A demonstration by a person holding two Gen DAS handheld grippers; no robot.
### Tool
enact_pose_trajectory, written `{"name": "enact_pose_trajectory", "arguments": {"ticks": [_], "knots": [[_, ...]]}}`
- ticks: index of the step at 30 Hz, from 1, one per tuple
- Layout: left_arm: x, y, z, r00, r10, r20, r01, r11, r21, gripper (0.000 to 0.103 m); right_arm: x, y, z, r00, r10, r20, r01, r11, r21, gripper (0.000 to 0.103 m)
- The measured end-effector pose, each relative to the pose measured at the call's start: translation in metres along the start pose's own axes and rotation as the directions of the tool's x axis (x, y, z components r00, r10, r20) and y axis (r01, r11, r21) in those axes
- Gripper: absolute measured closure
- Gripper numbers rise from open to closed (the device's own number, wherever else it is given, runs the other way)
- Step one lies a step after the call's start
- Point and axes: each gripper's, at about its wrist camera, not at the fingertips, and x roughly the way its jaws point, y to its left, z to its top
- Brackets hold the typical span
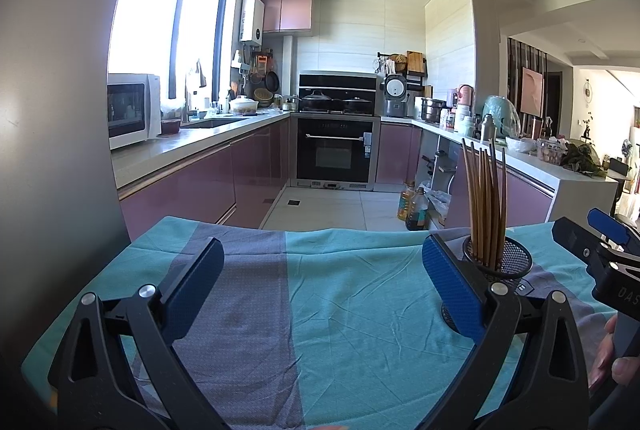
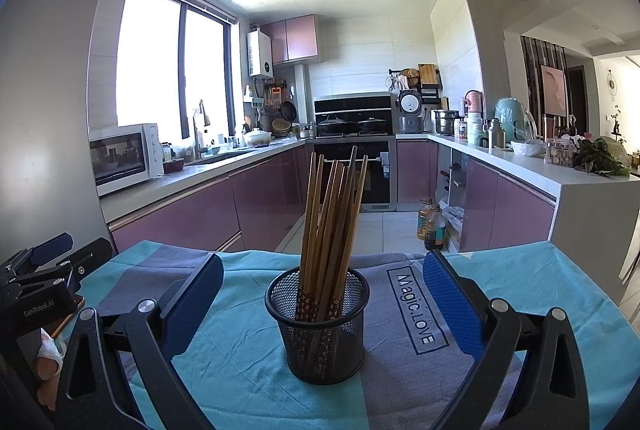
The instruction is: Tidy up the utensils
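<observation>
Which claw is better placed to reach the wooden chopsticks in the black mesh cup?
Probably the right claw: the black mesh cup of wooden chopsticks is centred between its open fingers.

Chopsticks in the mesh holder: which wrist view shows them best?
Right wrist: the chopsticks stand centred and whole in the mesh holder. In the left wrist view they sit far right, the holder partly hidden behind a finger.
</observation>
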Motion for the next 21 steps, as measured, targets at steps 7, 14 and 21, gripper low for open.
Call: {"name": "enact_pose_trajectory", "arguments": {"ticks": [7,14,21], "knots": [[0.0017,0.0023,0.0012,1.000,0.001,0.002,-0.001,1.000,-0.001,0.005,0.0009,-0.0009,-0.0004,1.000,0.003,0.002,-0.003,1.000,0.007,0.006],[0.0021,0.0040,0.0029,1.000,0.007,-0.004,-0.007,1.000,0.001,0.006,0.0033,-0.0004,0.0015,1.000,0.004,0.001,-0.004,1.000,0.006,0.006],[-0.0049,0.0084,0.0038,1.000,0.016,0.019,-0.016,1.000,-0.008,0.005,0.0057,-0.0021,-0.0035,1.000,0.003,-0.019,-0.003,1.000,0.010,0.006]]}}
